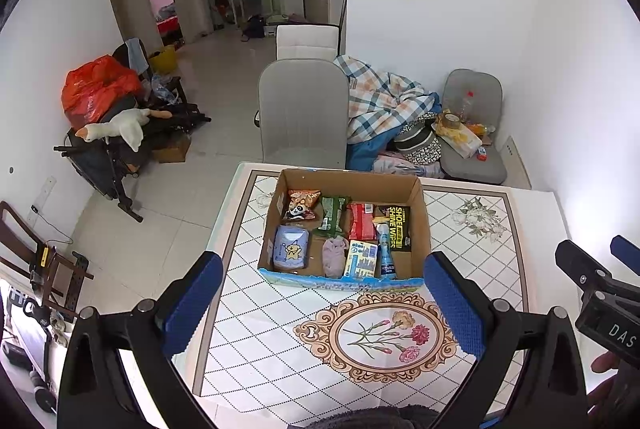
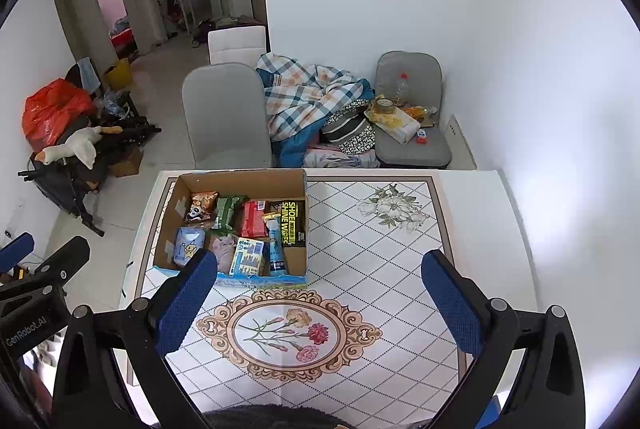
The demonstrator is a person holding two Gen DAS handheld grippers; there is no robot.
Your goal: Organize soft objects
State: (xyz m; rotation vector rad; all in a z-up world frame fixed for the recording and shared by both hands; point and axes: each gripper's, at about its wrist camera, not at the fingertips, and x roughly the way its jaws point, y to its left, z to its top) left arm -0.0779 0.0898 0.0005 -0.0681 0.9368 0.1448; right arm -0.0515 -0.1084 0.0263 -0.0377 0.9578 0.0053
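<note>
A shallow cardboard box [image 1: 348, 177] [image 2: 240, 177] stands on the patterned table. It holds several soft packets: a blue tissue pack [image 1: 291, 247] [image 2: 188, 244], a pink cloth [image 1: 334, 255] [image 2: 222, 245], a panda snack bag [image 1: 302, 205], a green packet [image 1: 332, 214], a red packet [image 1: 361, 221], a black shoe-wipes pack [image 1: 397, 227] [image 2: 293, 223] and a blue bottle [image 1: 387, 249]. My left gripper [image 1: 323, 301] is open and empty, held above the table in front of the box. My right gripper [image 2: 319, 297] is open and empty, to the right of the box.
The table [image 1: 472, 253] [image 2: 384, 253] has a floral medallion near me. A grey chair [image 1: 303, 113] stands behind the box, with a plaid blanket pile [image 1: 384, 101] and a cluttered low seat [image 1: 472, 133] beside it. A stroller with a plush goose [image 1: 116, 129] stands at left.
</note>
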